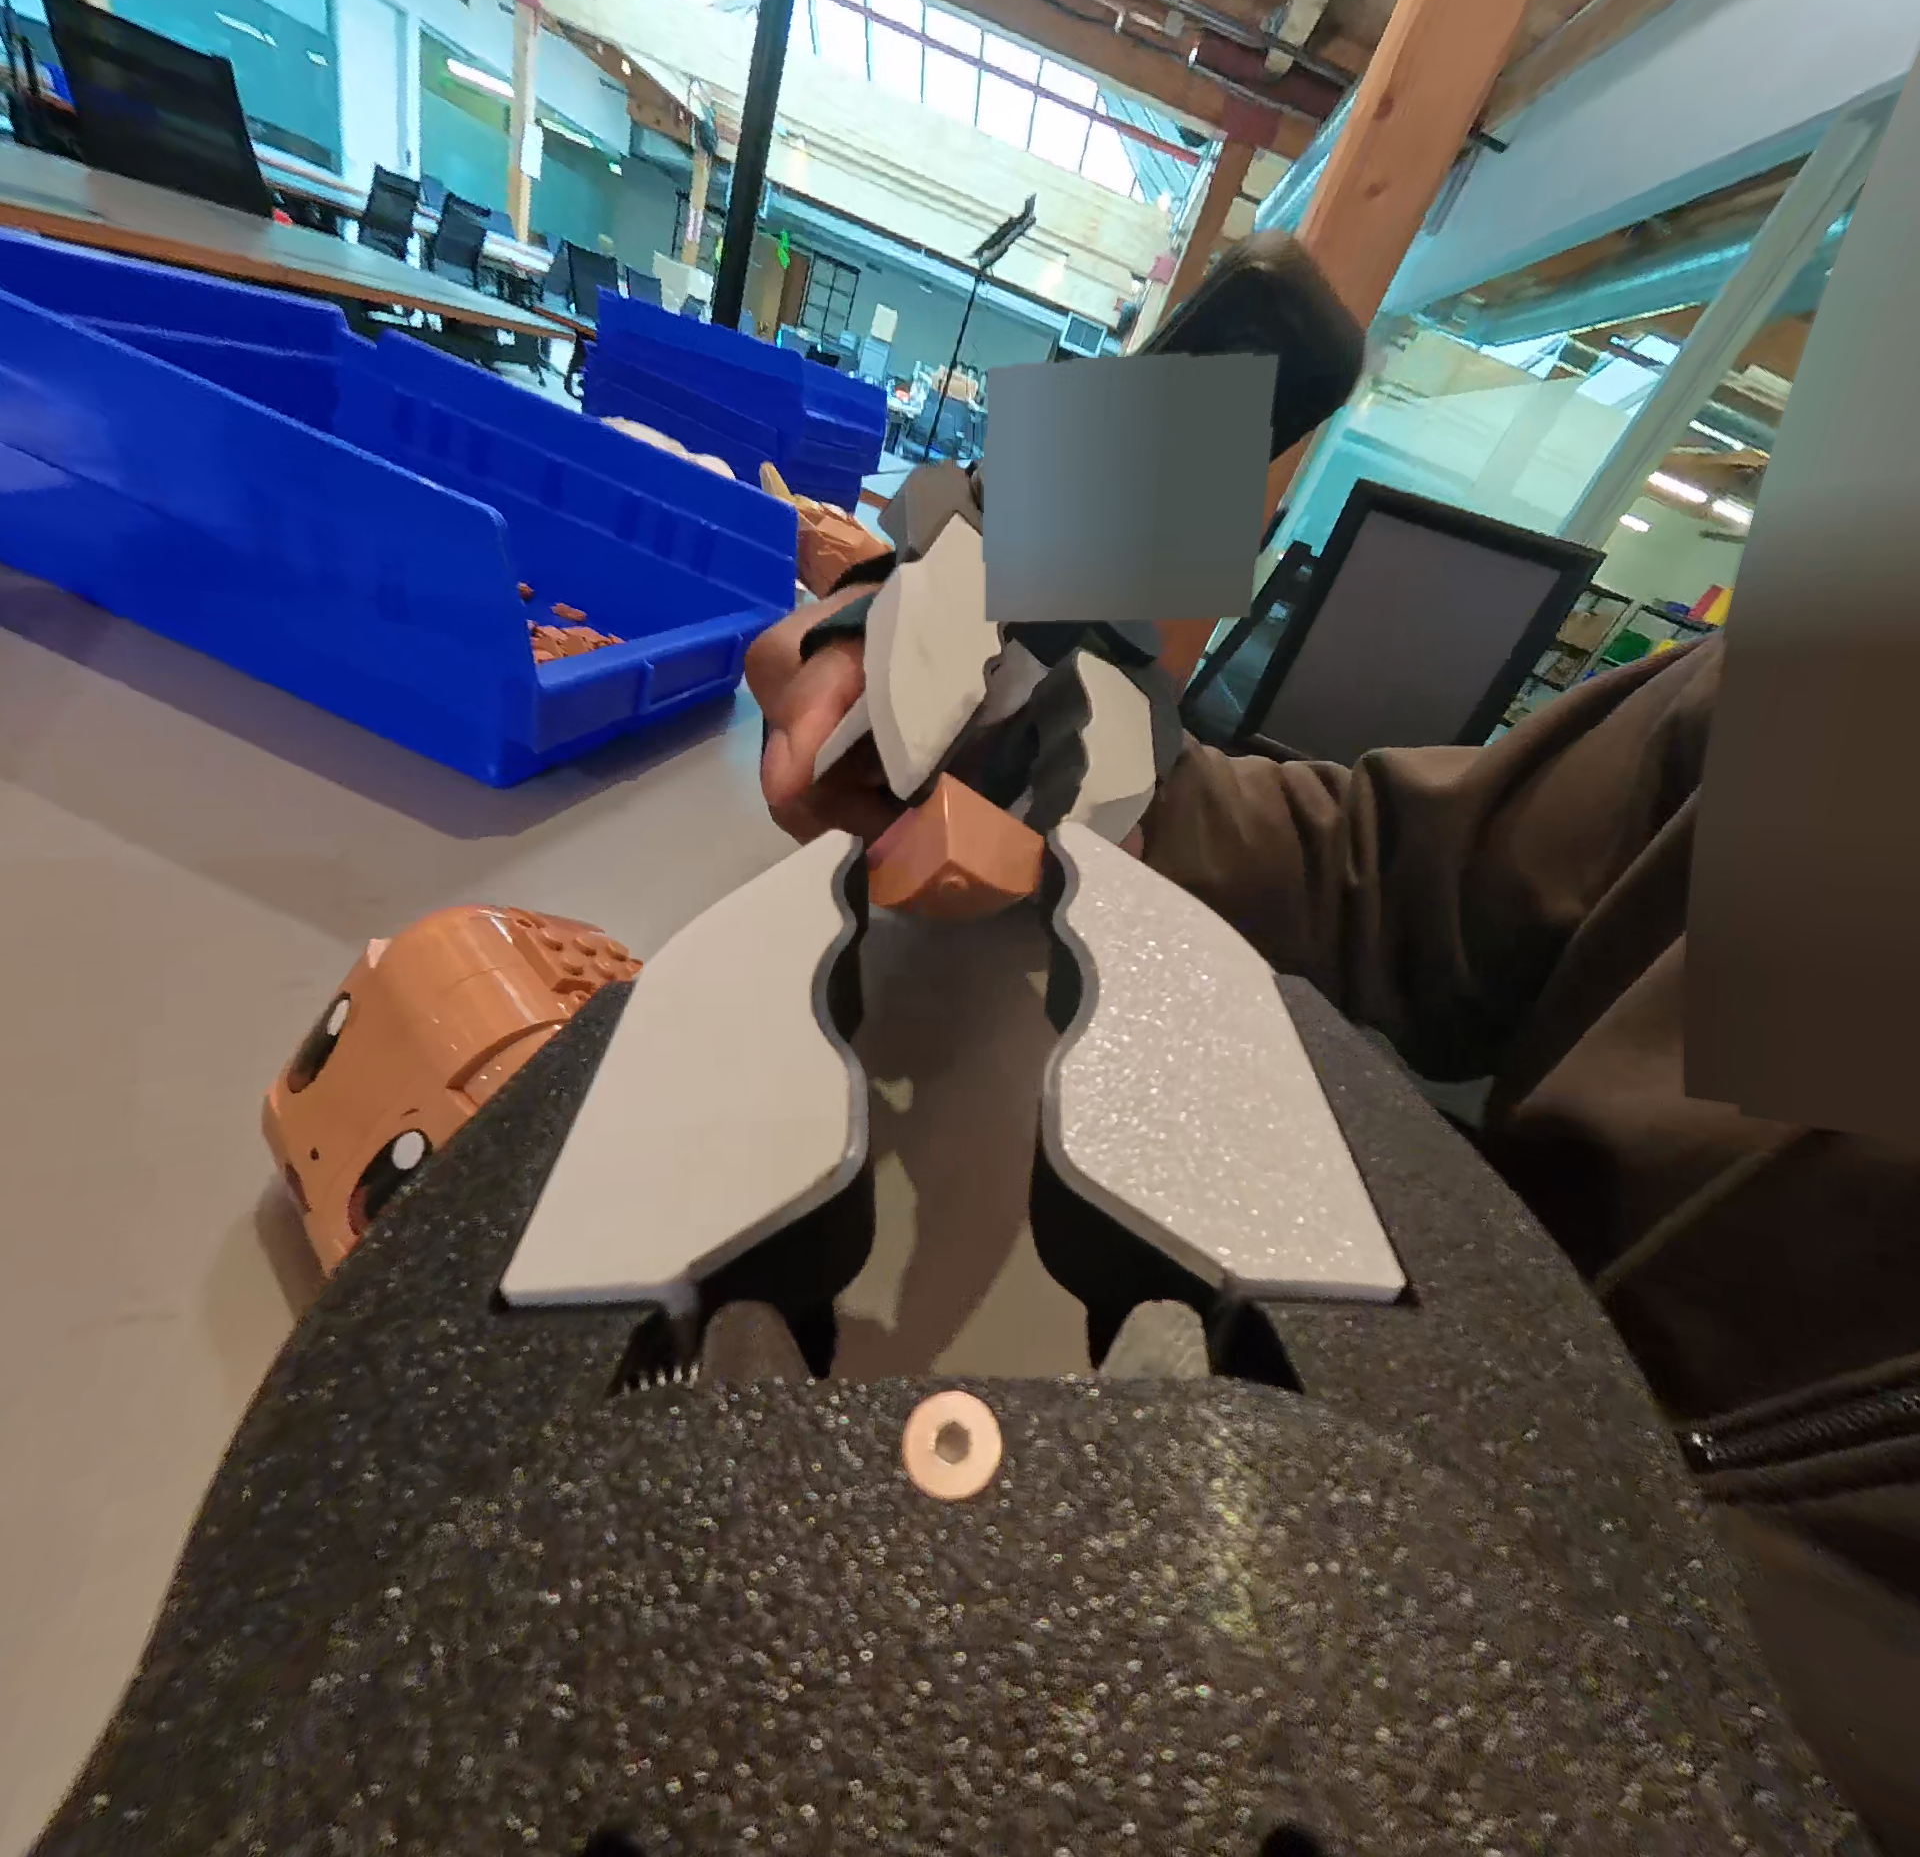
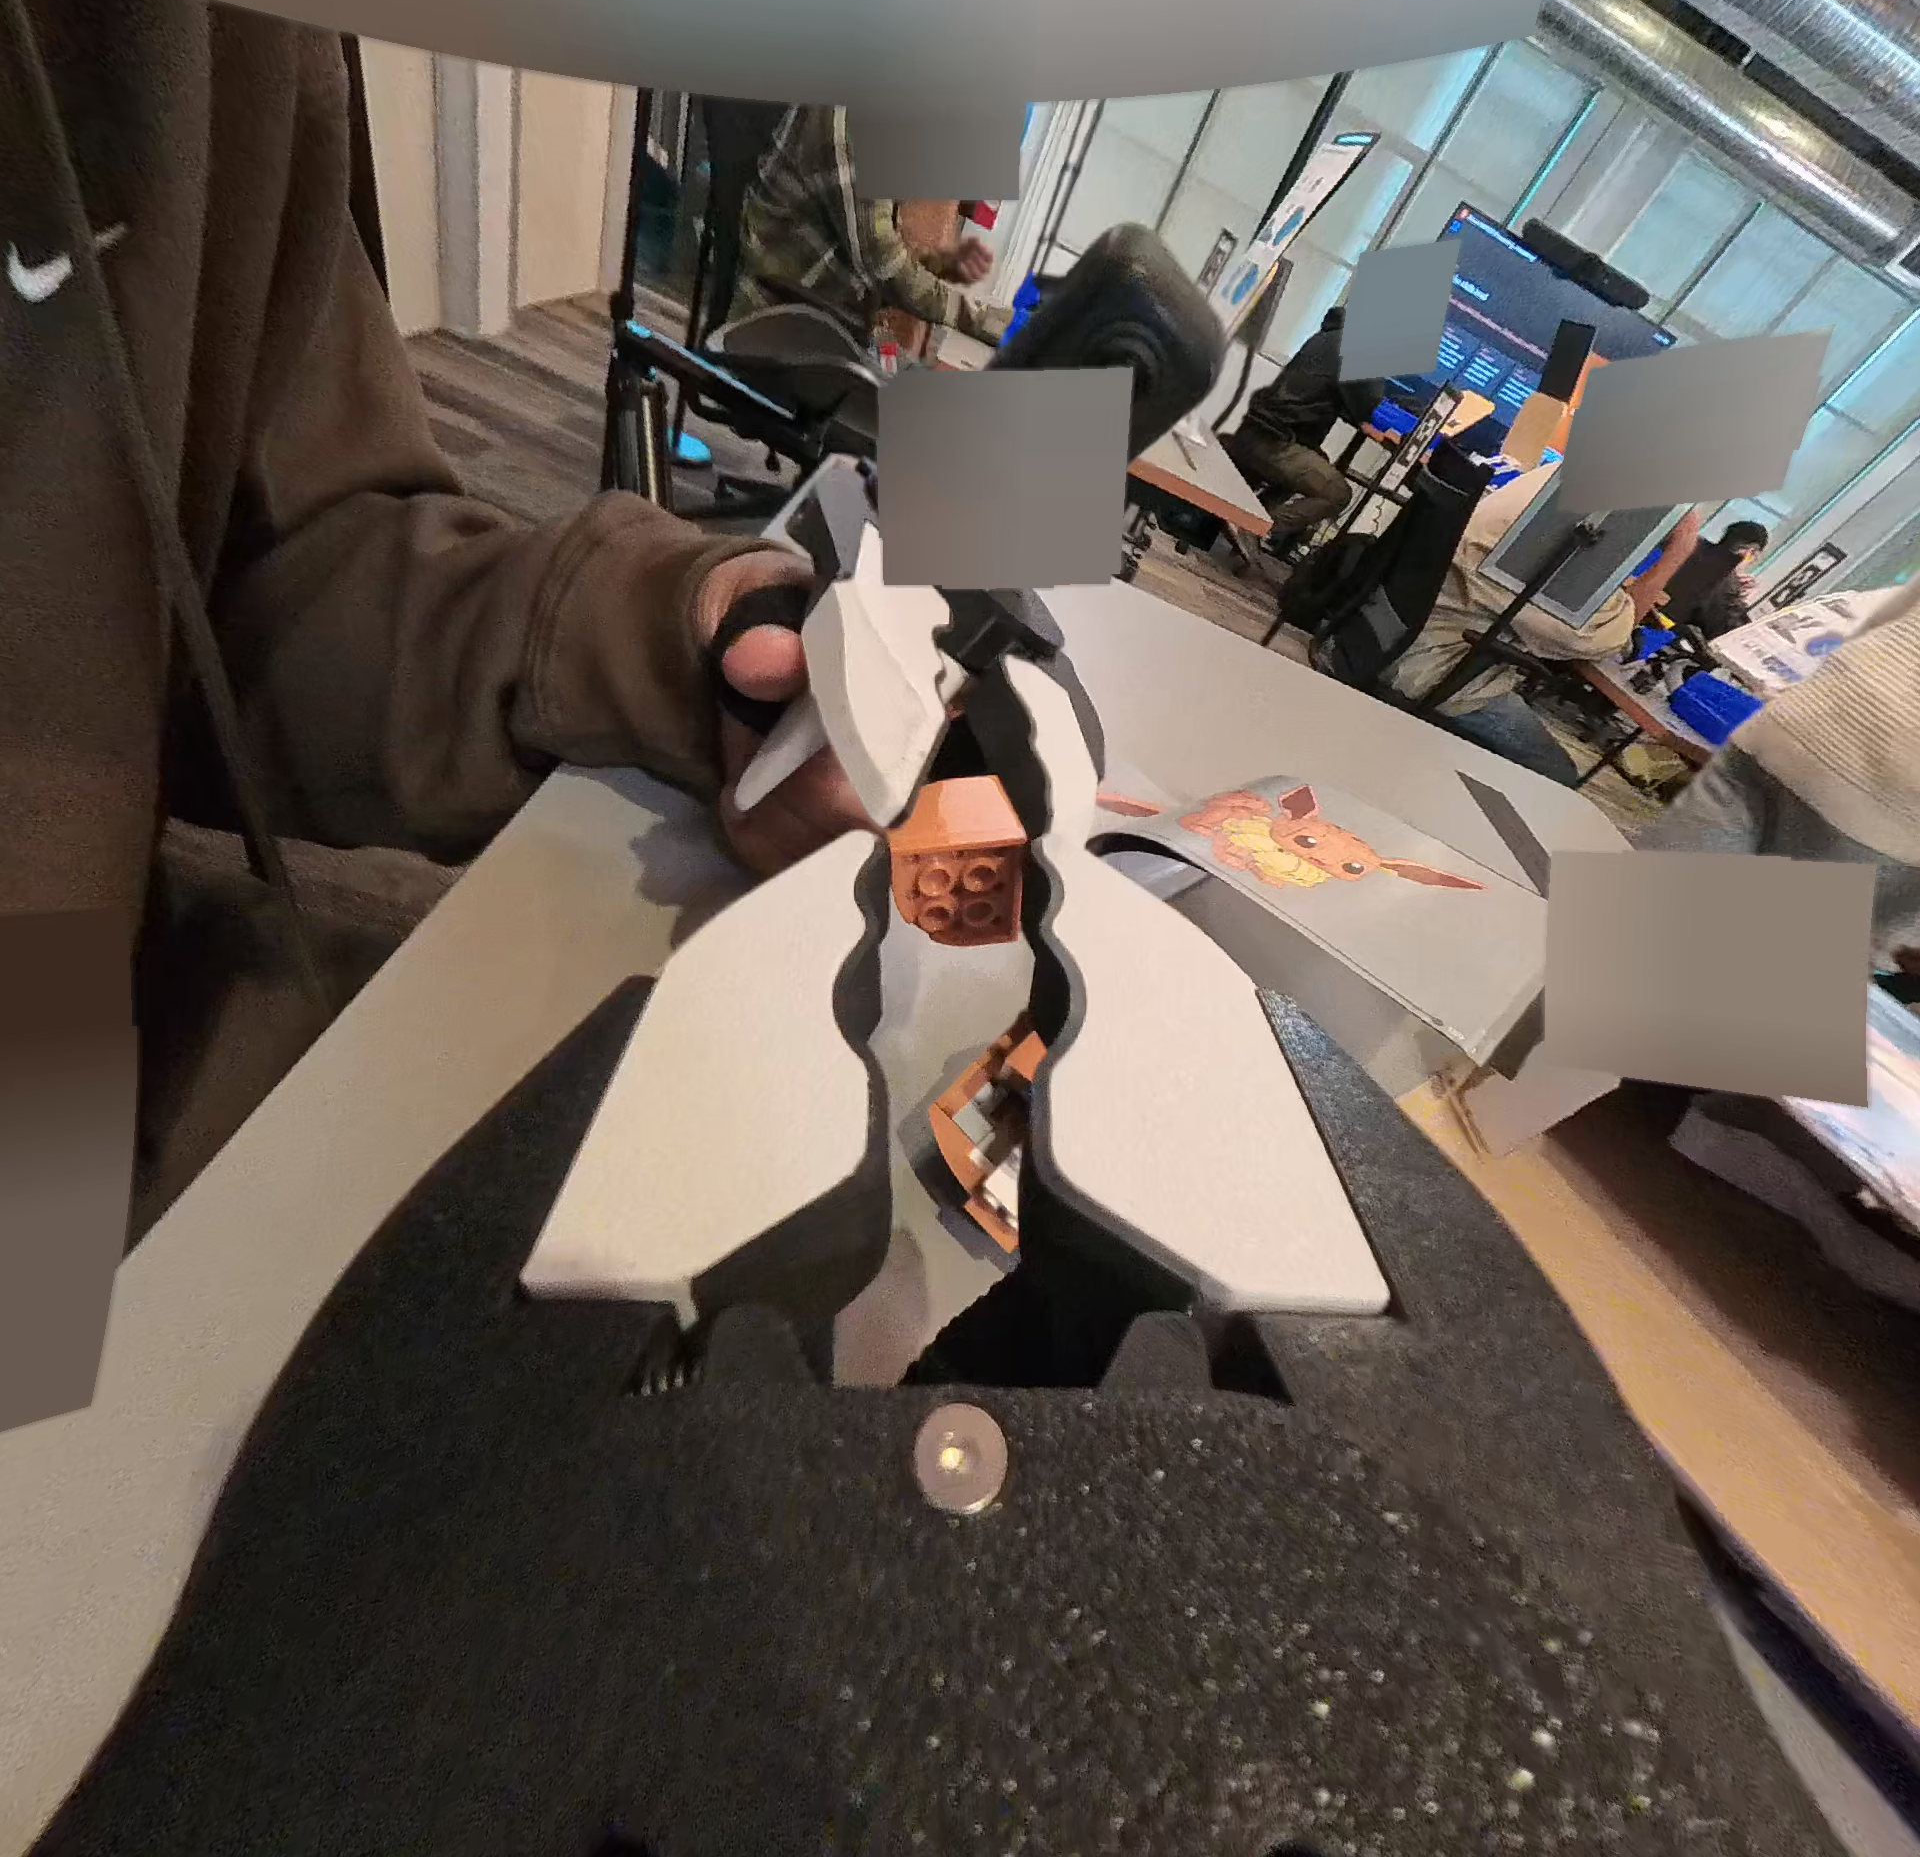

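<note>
Gripping one brown brick (image 1: pixel 956 867), left gripper (image 1: pixel 951 851) and right gripper (image 2: pixel 956 841) jaws meet near the table (image 2: pixel 416 976) edge.

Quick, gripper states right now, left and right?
Left gripper: shut on the brown brick at its tips.
Right gripper: nearly closed around the same brick; whether it clamps cannot be told.

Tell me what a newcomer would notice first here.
Two handheld grippers meet tip to tip in mid-air: the left gripper and the right gripper both close on one small brown toy brick. On the grey table, left of the left gripper, lies a brick-built brown creature head, with blue bins behind it.
</note>
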Demonstrator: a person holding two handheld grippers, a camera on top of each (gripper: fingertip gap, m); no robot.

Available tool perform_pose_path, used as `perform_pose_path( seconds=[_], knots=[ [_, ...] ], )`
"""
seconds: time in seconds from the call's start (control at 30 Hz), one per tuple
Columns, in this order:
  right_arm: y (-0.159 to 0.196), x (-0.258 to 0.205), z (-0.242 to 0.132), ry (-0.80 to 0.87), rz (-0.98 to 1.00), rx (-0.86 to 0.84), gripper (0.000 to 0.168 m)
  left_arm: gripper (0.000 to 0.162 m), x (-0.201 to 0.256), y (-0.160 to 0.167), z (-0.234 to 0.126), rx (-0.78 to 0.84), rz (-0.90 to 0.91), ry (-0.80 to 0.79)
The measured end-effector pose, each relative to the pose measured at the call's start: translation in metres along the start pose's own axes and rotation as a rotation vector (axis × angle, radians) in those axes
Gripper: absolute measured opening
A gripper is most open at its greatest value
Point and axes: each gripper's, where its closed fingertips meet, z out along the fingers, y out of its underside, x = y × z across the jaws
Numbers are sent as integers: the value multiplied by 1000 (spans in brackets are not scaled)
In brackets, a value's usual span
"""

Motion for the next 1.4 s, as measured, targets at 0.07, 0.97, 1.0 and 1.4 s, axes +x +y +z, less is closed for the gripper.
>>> perform_pose_path(
  seconds=[0.07, 0.97, 1.0, 1.4],
  knots=[
    [-3, 1, -2, -9, 35, 26, 23, 29, 2, -4, -2, 26, 15, 7],
    [-6, -2, -4, -84, 165, 81, 23, 32, 8, -12, -1, 82, 267, -64],
    [-5, -1, -3, -61, 131, 67, 23, 32, 6, -13, -2, 95, 203, -50],
    [8, 7, 5, 193, -347, -117, 23, 31, -14, -1, -1, 56, -250, 9]
  ],
)
